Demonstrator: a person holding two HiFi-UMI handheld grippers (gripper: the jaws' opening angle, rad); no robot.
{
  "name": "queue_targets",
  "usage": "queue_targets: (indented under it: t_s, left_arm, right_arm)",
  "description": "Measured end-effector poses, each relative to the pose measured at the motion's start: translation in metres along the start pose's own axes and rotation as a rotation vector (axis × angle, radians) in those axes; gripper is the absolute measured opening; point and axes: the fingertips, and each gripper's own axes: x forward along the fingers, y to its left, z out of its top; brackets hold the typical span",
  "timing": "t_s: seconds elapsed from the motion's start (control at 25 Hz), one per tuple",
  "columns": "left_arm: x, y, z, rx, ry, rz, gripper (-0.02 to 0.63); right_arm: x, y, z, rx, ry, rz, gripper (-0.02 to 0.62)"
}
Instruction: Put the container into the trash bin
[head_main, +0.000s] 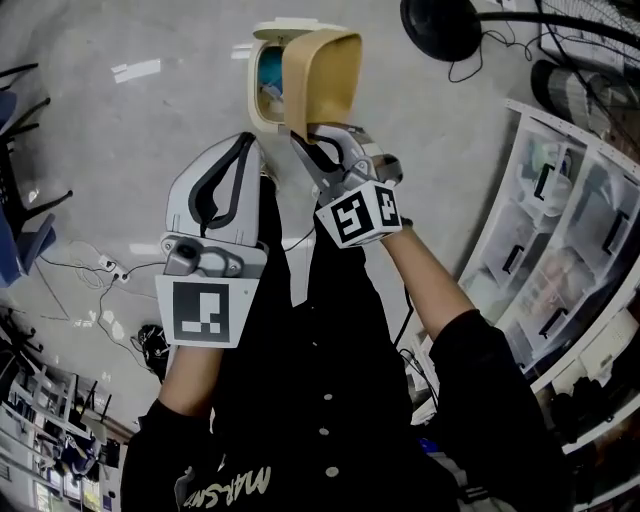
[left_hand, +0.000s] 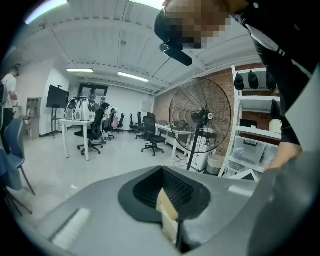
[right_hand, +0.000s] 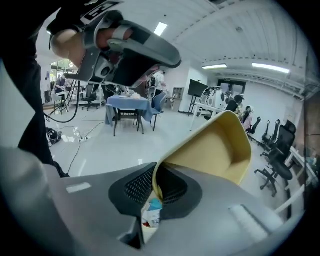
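A tan, open-topped container (head_main: 322, 72) hangs in front of me, and my right gripper (head_main: 318, 135) is shut on its rim. In the right gripper view the container (right_hand: 215, 150) rises from between the jaws, and a small printed label (right_hand: 151, 216) sits at the grip. Just behind the container stands a cream trash bin (head_main: 262, 108) with a blue lining inside its opening. My left gripper (head_main: 250, 142) is beside the right one, its tips near the bin's lower edge. In the left gripper view its jaws are shut on a thin beige piece (left_hand: 167, 212); I cannot tell what the piece belongs to.
Shelves with clear plastic boxes (head_main: 560, 230) line the right side. A floor fan's black base (head_main: 440, 25) and its cables lie at the top right. More cables and a power strip (head_main: 105, 268) lie on the floor at the left, near a chair (head_main: 20, 235).
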Motion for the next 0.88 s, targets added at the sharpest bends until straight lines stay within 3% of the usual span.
queue_targets:
  t_s: [0.88]
  left_arm:
    - [0.049, 0.017, -0.07, -0.016, 0.047, 0.005, 0.003]
  right_arm:
    - [0.098, 0.034, -0.117, -0.045, 0.198, 0.186, 0.032]
